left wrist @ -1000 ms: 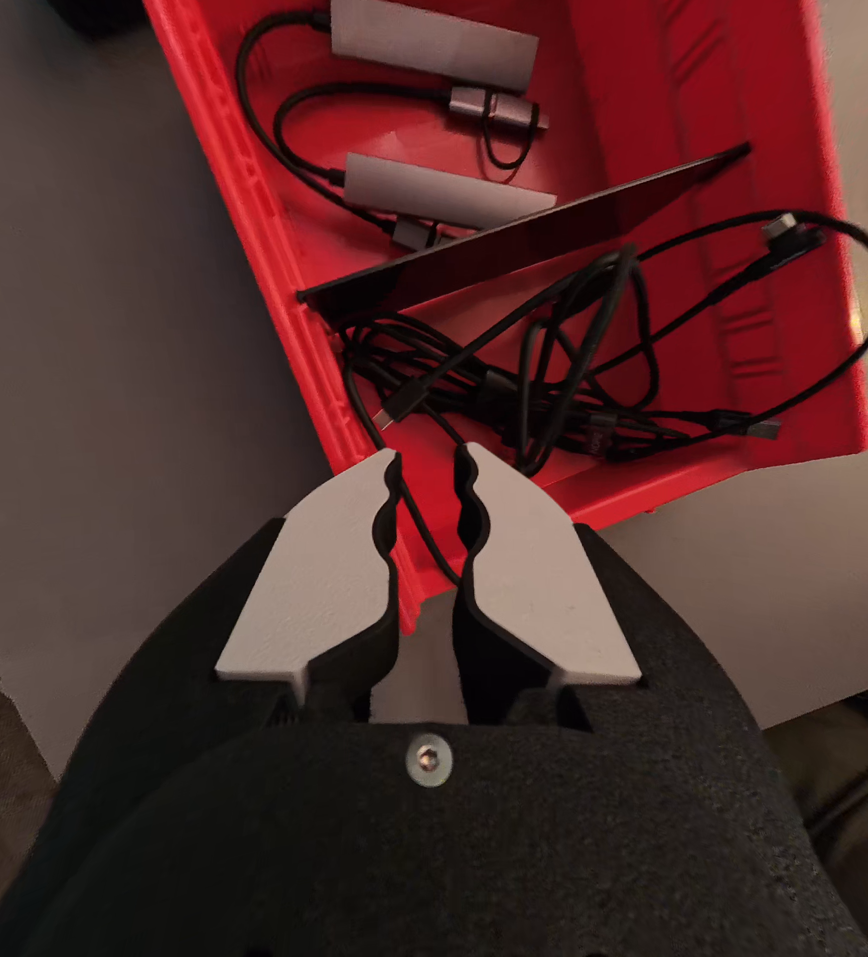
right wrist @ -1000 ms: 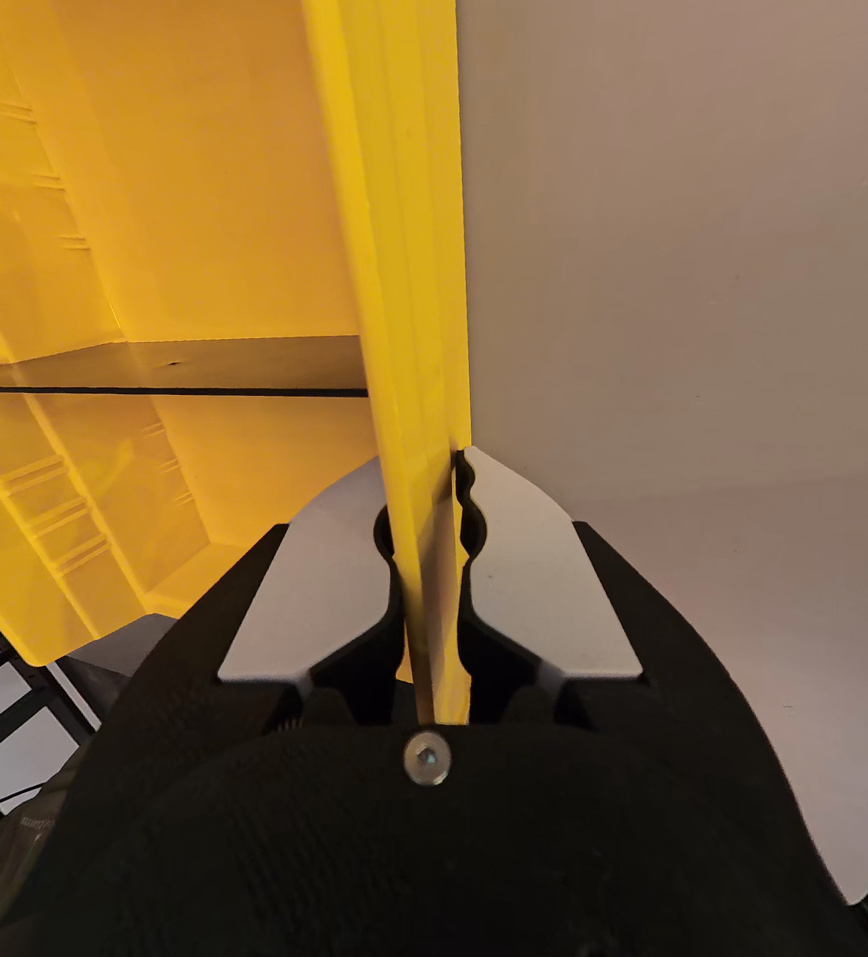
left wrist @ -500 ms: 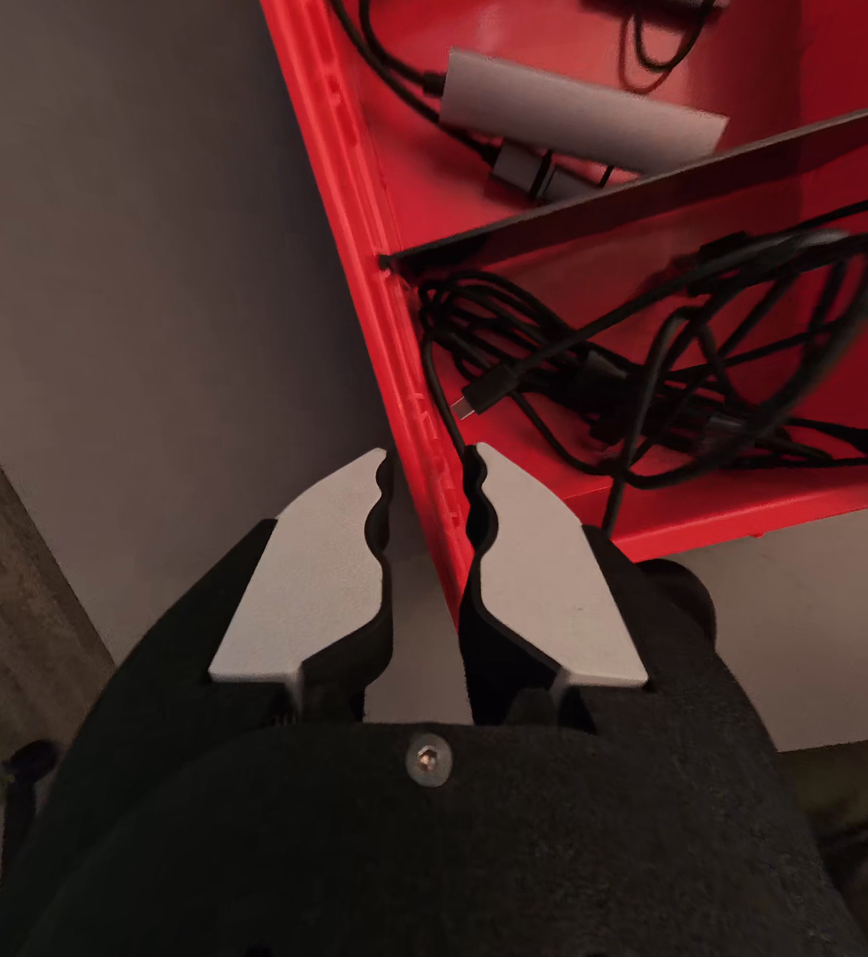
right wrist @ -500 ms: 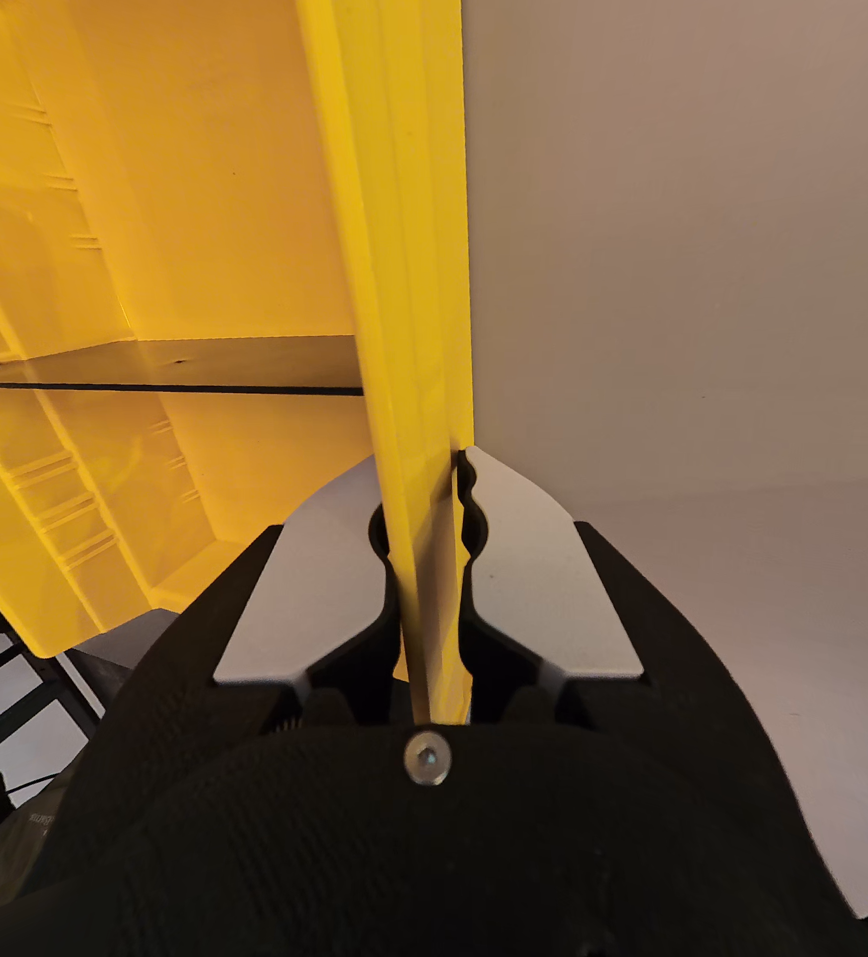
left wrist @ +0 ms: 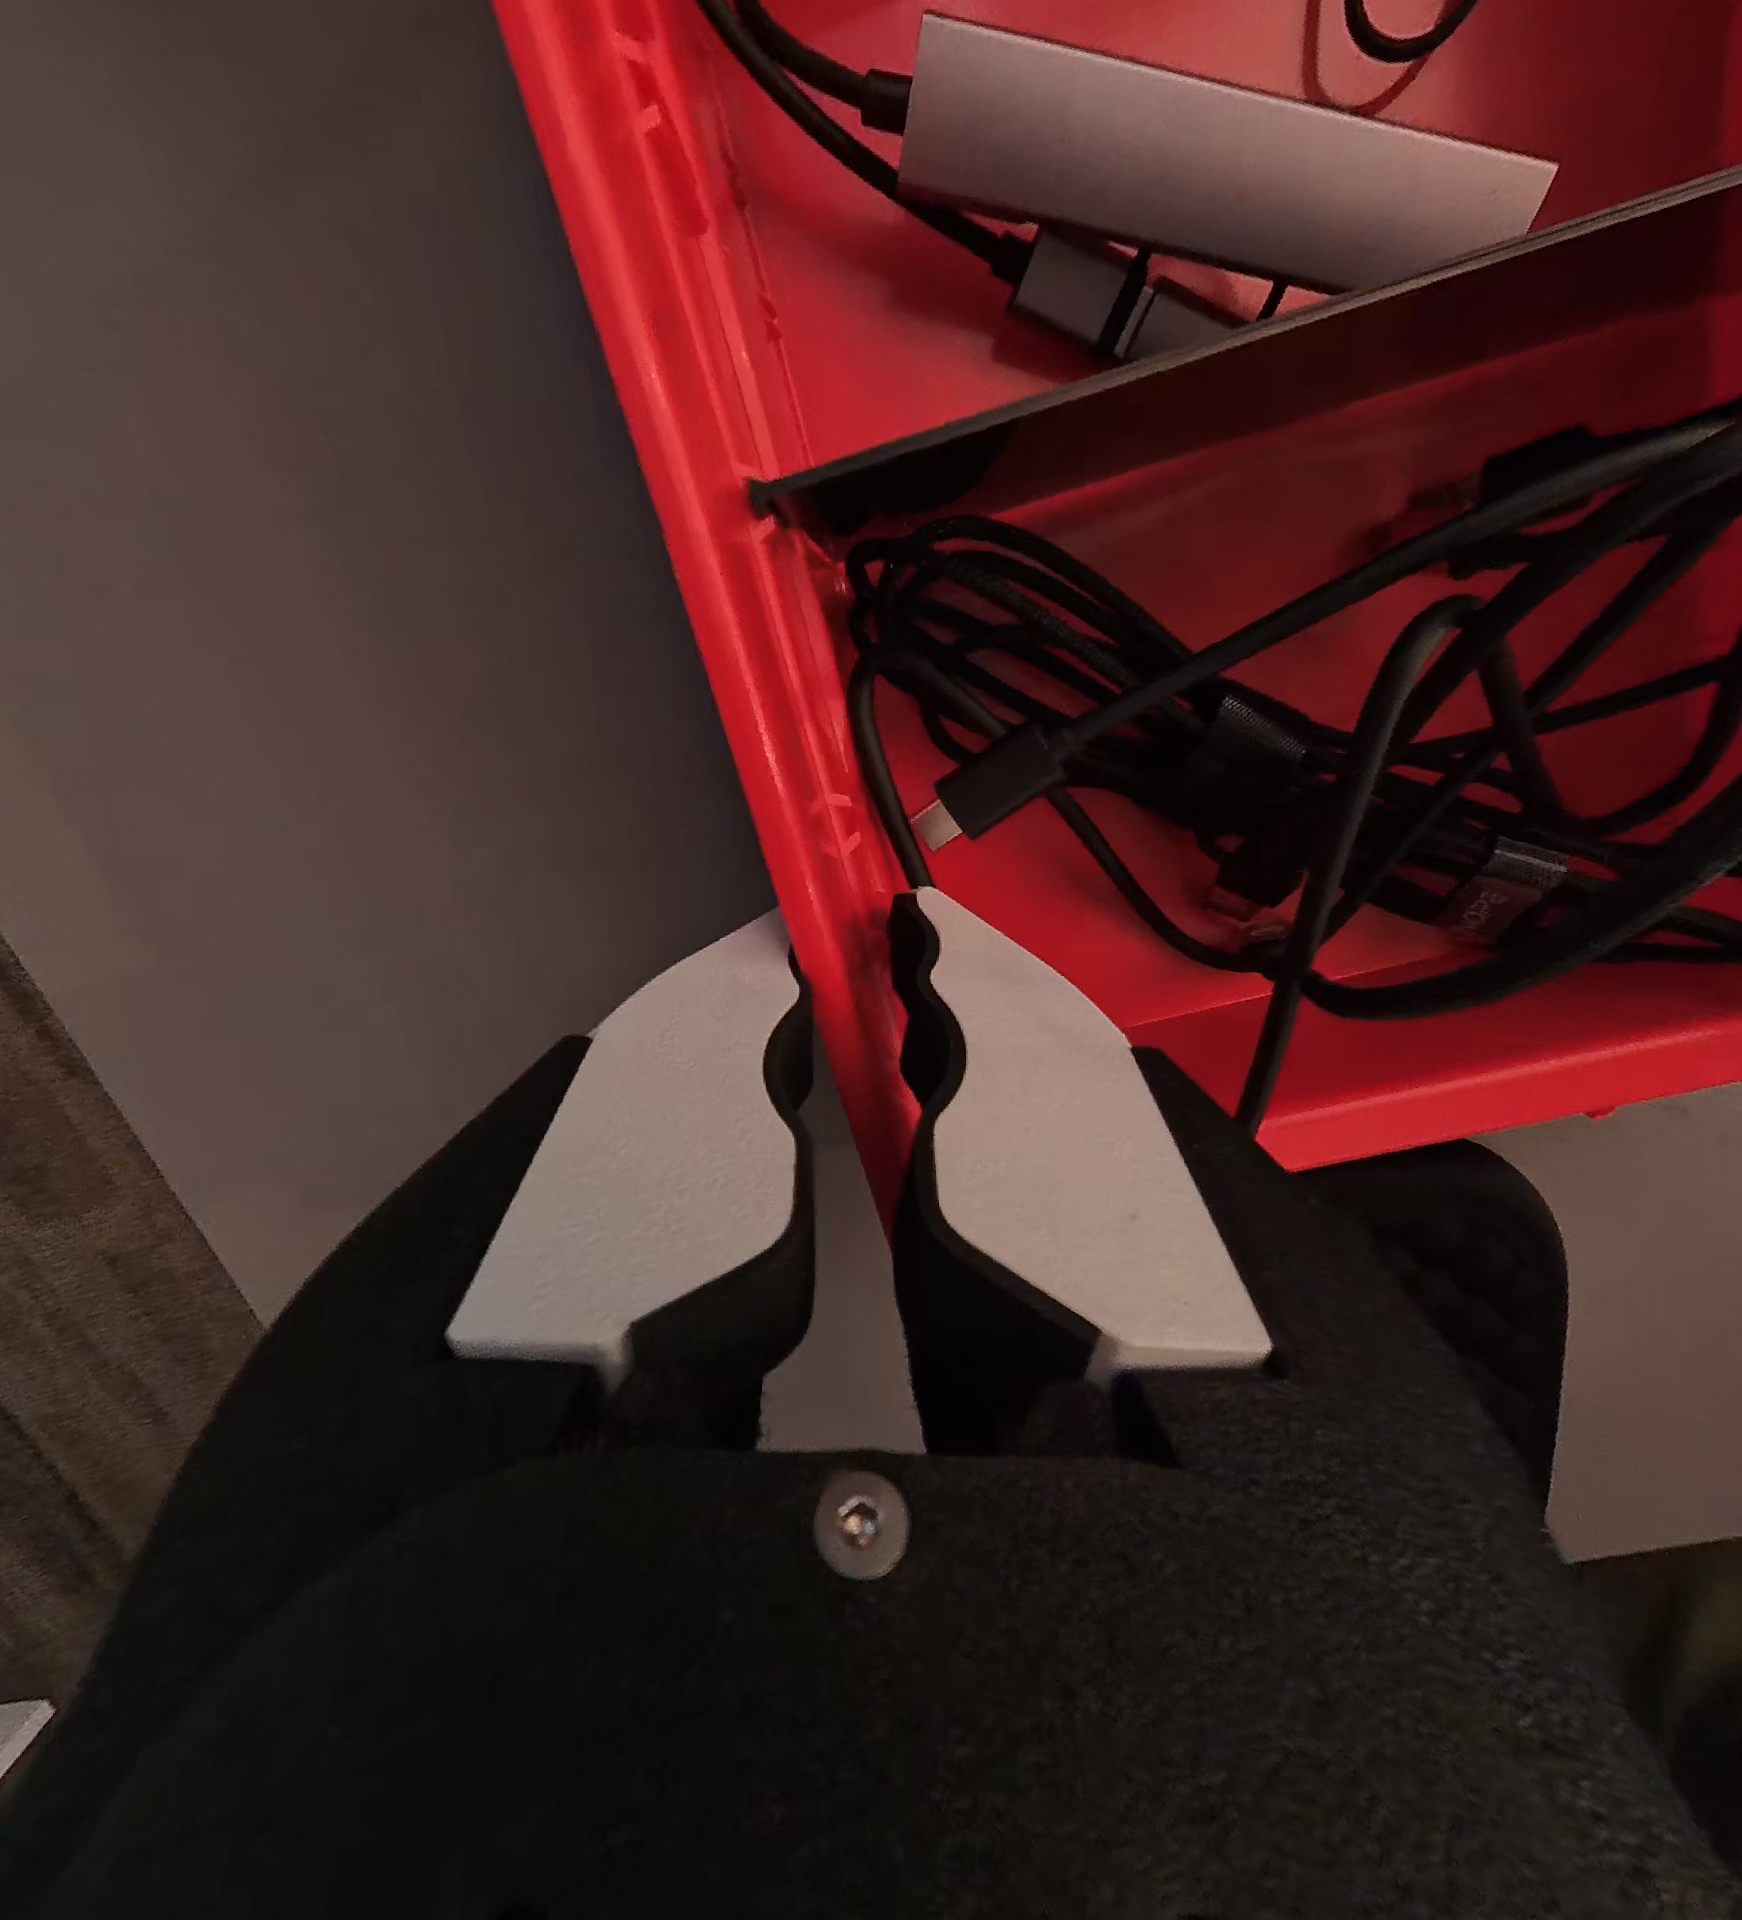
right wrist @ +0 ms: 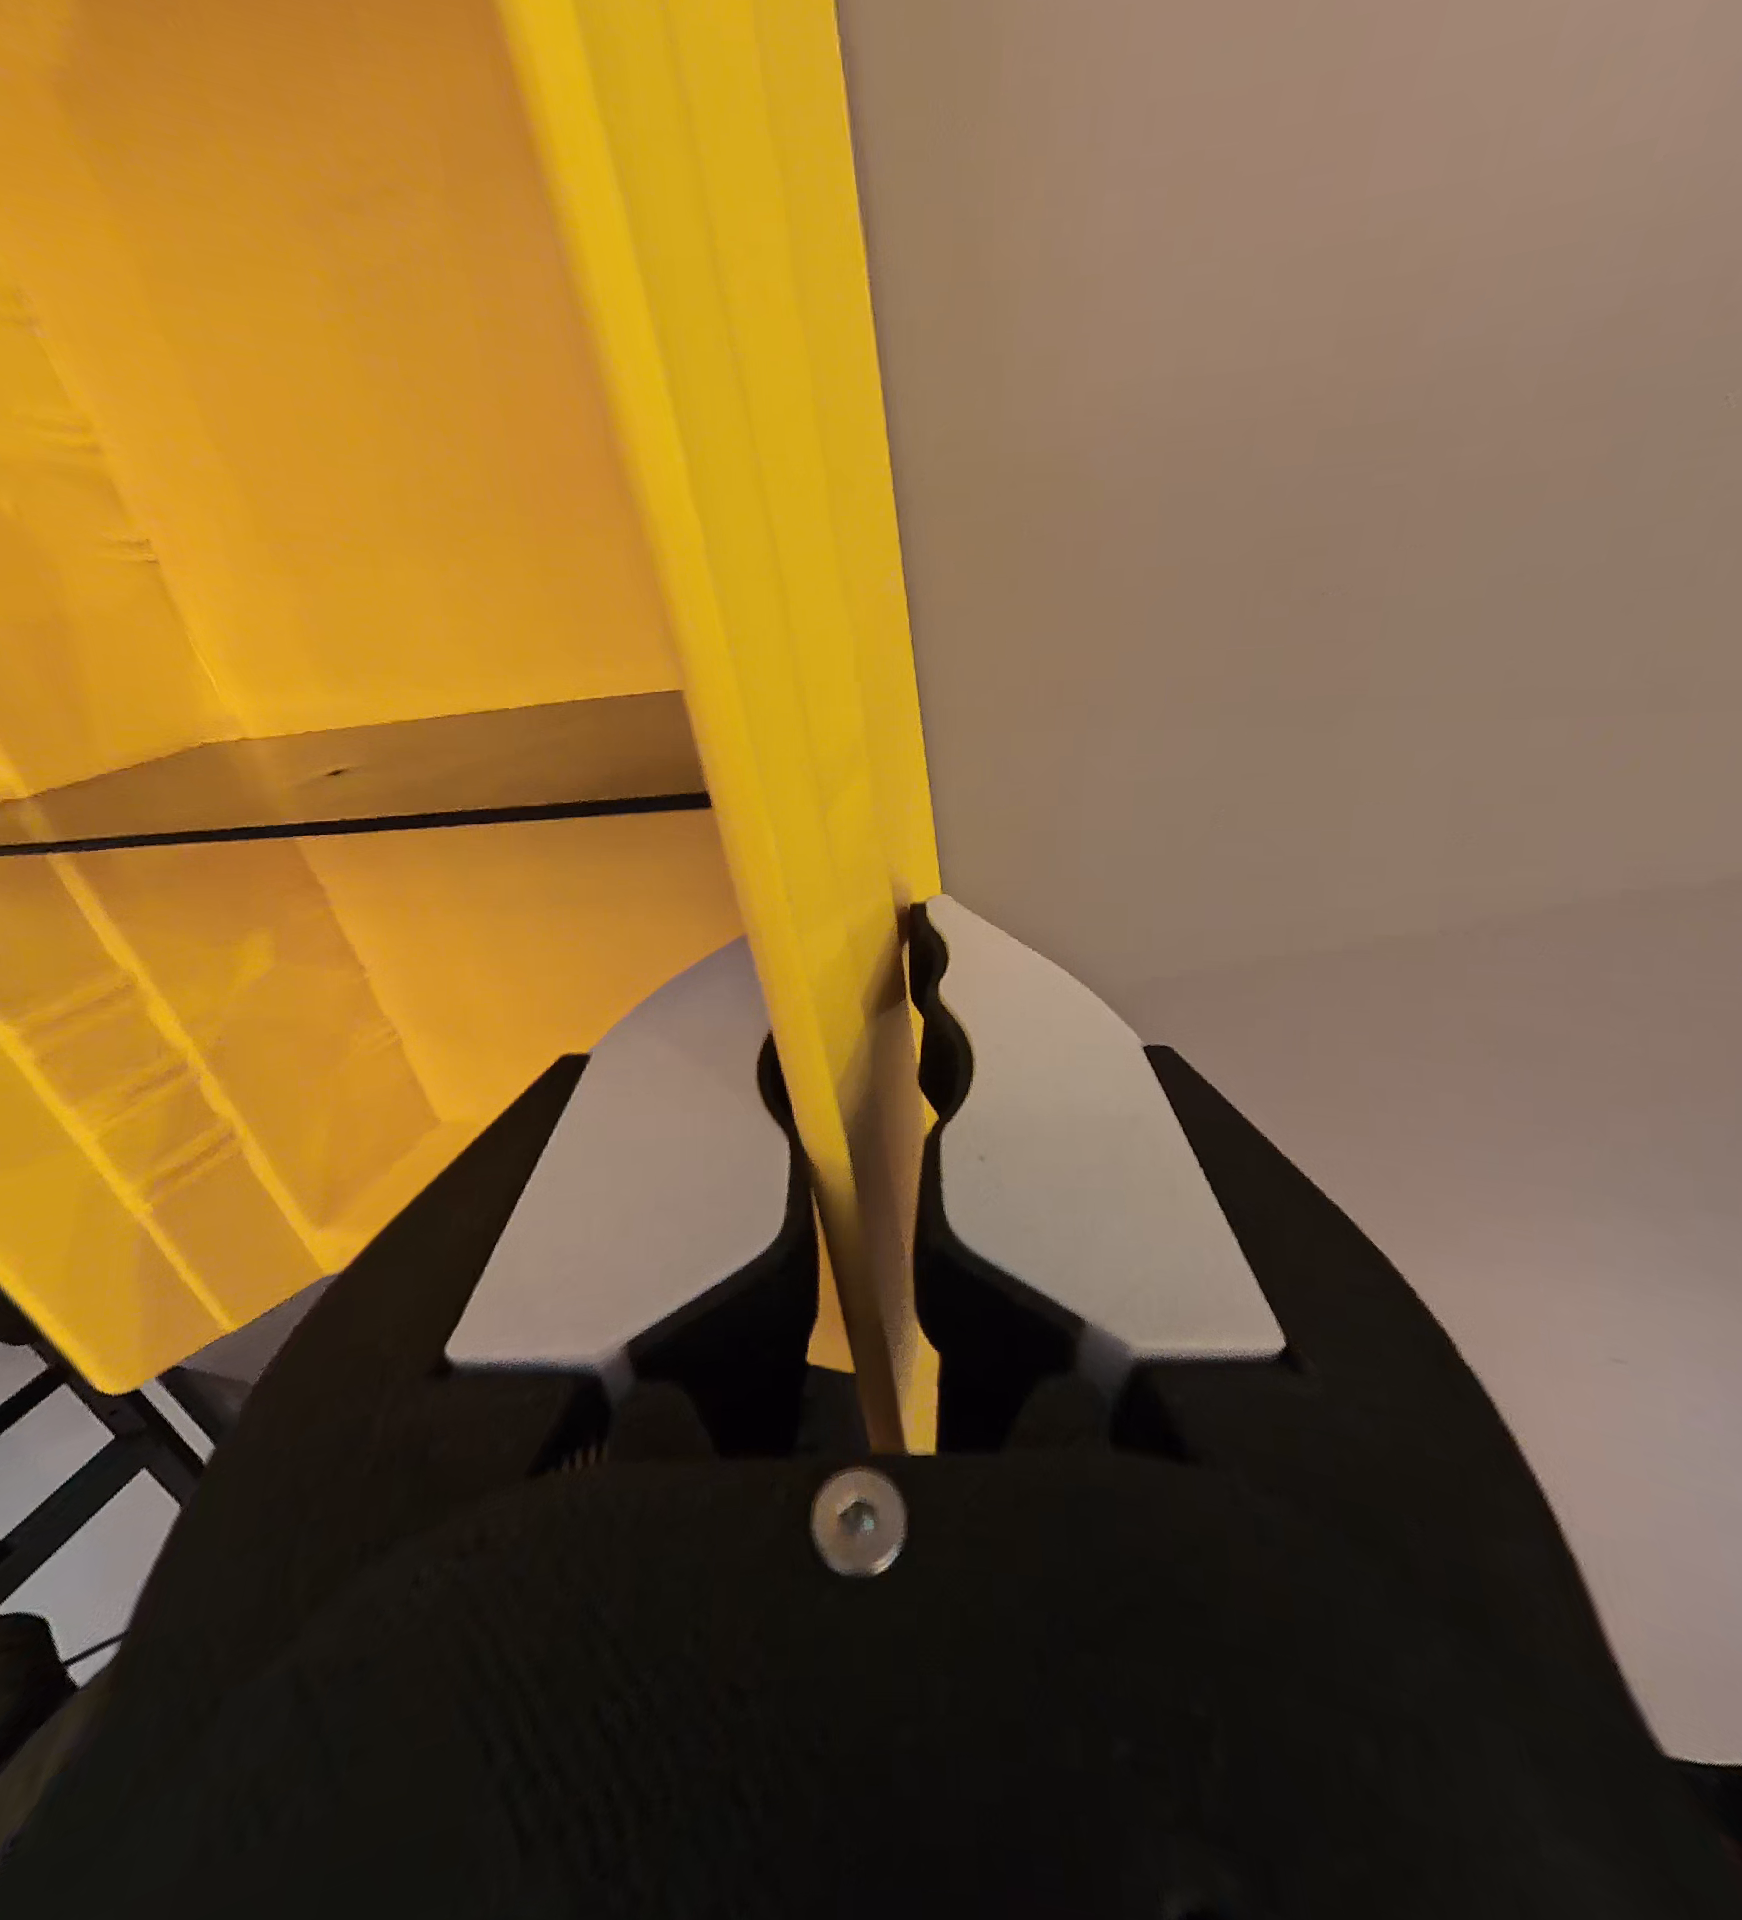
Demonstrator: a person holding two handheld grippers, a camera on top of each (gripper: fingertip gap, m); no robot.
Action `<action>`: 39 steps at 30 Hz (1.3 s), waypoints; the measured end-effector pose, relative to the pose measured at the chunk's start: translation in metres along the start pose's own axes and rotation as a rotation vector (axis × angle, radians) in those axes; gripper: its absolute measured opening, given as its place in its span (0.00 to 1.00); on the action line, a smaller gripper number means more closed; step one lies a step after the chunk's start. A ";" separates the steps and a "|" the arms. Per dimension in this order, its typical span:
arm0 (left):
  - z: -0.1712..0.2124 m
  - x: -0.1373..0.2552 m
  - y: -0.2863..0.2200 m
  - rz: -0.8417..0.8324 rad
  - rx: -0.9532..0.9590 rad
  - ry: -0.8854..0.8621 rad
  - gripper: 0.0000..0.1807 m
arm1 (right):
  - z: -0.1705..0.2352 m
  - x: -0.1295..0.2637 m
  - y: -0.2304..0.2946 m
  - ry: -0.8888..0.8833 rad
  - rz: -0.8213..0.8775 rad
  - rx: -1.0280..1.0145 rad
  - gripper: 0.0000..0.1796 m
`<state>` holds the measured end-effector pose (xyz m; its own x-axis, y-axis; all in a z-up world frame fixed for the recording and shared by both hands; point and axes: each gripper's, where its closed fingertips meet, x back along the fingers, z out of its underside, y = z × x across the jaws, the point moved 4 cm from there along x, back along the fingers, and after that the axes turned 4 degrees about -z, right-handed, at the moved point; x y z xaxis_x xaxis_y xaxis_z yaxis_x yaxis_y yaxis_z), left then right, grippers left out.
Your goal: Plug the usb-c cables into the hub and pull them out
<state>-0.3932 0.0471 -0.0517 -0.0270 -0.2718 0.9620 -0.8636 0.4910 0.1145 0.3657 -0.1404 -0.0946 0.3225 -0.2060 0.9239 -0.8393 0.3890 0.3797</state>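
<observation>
A red bin (left wrist: 701,416) holds a grey hub (left wrist: 1210,145) with plugs beside it in its far compartment. A tangle of black usb-c cables (left wrist: 1366,748) lies in the near compartment, with one free plug (left wrist: 992,790) by the left wall. My left gripper (left wrist: 851,925) straddles the bin's left wall near the front corner, and its jaws press on the wall from both sides. My right gripper (right wrist: 841,925) is shut on the right wall of an empty yellow bin (right wrist: 763,416); that wall hides its left fingertip.
A dark divider (left wrist: 1262,343) splits the red bin, and another (right wrist: 327,821) splits the yellow bin. One cable (left wrist: 1272,1049) hangs over the red bin's front rim. Both bins stand on a pale table (right wrist: 1366,520). Carpet floor (left wrist: 15,1143) shows past the table's left edge. My right fingertips sit around 75 cm from my left ones.
My left gripper has moved left from over the cables to the red bin's left wall, and its jaws have narrowed onto it. The right gripper keeps its hold on the yellow wall.
</observation>
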 end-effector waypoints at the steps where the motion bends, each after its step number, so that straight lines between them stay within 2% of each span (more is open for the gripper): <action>1: 0.000 0.000 0.000 -0.003 -0.003 0.003 0.06 | -0.001 0.000 0.000 0.001 0.002 0.001 0.09; 12: 0.001 0.000 -0.002 -0.038 -0.017 0.018 0.07 | -0.006 -0.003 0.004 -0.005 0.025 0.025 0.08; 19: 0.001 0.001 -0.002 -0.032 0.001 -0.006 0.08 | -0.004 -0.003 0.005 -0.010 -0.053 0.028 0.13; 24: -0.001 0.019 0.001 -0.014 0.015 -0.048 0.08 | -0.006 0.009 0.005 -0.065 -0.049 0.033 0.14; 28: -0.010 0.055 0.006 -0.026 -0.004 -0.145 0.09 | -0.009 0.033 0.007 -0.178 -0.010 0.039 0.14; 33: -0.043 0.102 -0.001 -0.008 -0.166 -0.437 0.11 | -0.010 0.084 0.031 -0.411 0.036 0.114 0.14; 35: -0.059 0.106 -0.005 -0.050 -0.280 -0.517 0.11 | -0.013 0.111 0.049 -0.563 0.038 0.188 0.14; 39: -0.090 0.088 -0.024 -0.141 -0.538 -0.583 0.14 | -0.018 0.172 0.103 -1.018 -0.040 0.449 0.15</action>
<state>-0.3293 0.0859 0.0522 -0.3225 -0.6766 0.6619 -0.5218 0.7105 0.4721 0.3431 -0.1196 0.1041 0.0158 -0.9318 0.3627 -0.9850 0.0480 0.1660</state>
